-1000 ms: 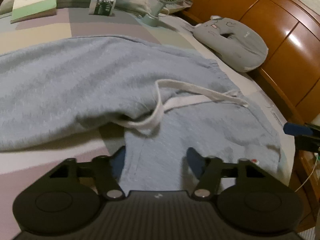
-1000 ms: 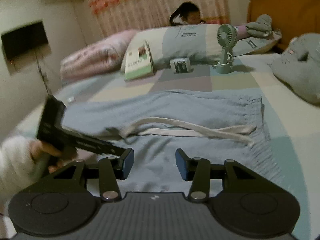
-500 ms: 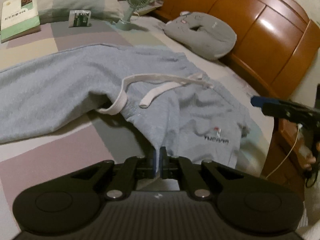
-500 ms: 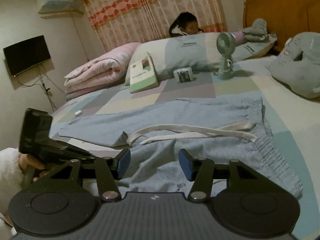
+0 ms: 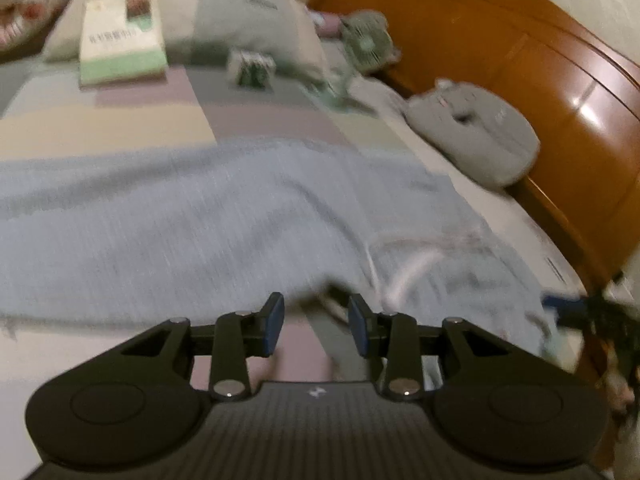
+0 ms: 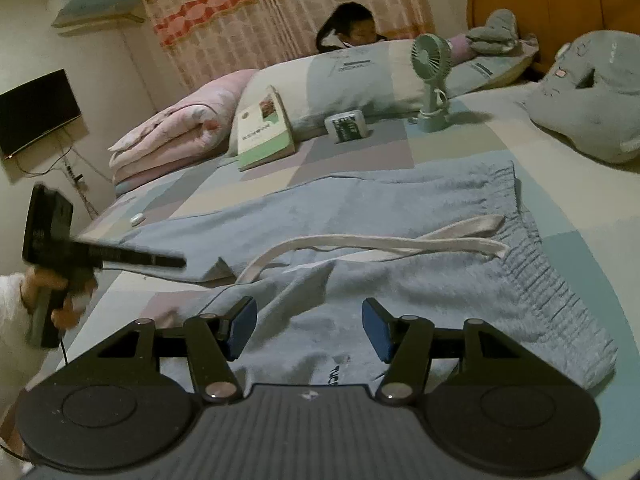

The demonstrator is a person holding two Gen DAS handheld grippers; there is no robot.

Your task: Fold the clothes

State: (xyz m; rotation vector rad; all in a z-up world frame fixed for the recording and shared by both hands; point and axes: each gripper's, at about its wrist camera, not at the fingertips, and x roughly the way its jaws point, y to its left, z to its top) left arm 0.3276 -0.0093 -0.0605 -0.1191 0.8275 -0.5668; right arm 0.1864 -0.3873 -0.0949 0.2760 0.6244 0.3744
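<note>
Light blue sweatpants (image 5: 200,220) (image 6: 380,208) lie spread on the bed, their white drawstring (image 5: 412,268) (image 6: 400,244) loose across the waist. The left wrist view is blurred by motion. My left gripper (image 5: 314,328) hovers at the near edge of the pants, jaws opening, nothing between them. In the right wrist view the left gripper (image 6: 172,261) shows at the left, held by a hand. My right gripper (image 6: 310,330) hangs over the printed front of the pants, jaws opening, pads off the cloth; its blue tip shows as the right gripper (image 5: 558,303).
At the far side of the bed stand a book (image 6: 264,132), a small box (image 6: 348,126) and a green fan (image 6: 432,80) before pillows. A grey plush cushion (image 6: 592,112) lies by the wooden headboard (image 5: 520,60). A person (image 6: 352,32) sits behind the pillows.
My left gripper was shut on the pants' near fold half a second ago; it has let go, opened and swung left and up. The right gripper's jaws stand wider.
</note>
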